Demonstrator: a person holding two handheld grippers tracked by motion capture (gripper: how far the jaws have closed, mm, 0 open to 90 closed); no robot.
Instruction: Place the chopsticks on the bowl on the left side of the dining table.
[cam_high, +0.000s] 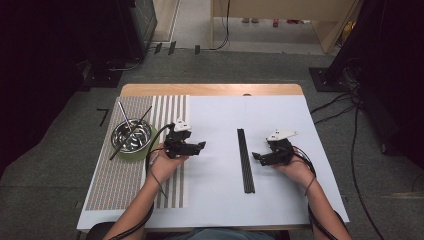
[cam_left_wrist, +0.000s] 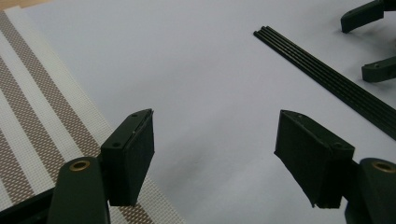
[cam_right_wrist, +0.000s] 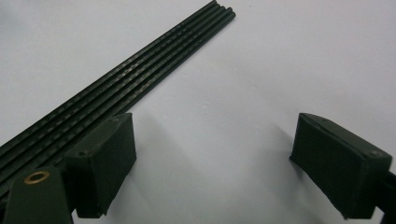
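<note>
A: Where are the rods (cam_high: 245, 160)?
B: Flat on the table (cam_high: 215, 210), between both tools, untouched.
A: The tools?
B: Left tool (cam_high: 201, 146) and right tool (cam_high: 256, 156) gape empty. Likely next: right closes on the rods.

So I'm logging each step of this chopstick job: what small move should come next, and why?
Probably ease the right gripper toward the black chopsticks and straddle them. Its jaws stand open and empty right beside the bundle, which lies flat on the white sheet, and the left gripper is open too but farther off.
</note>
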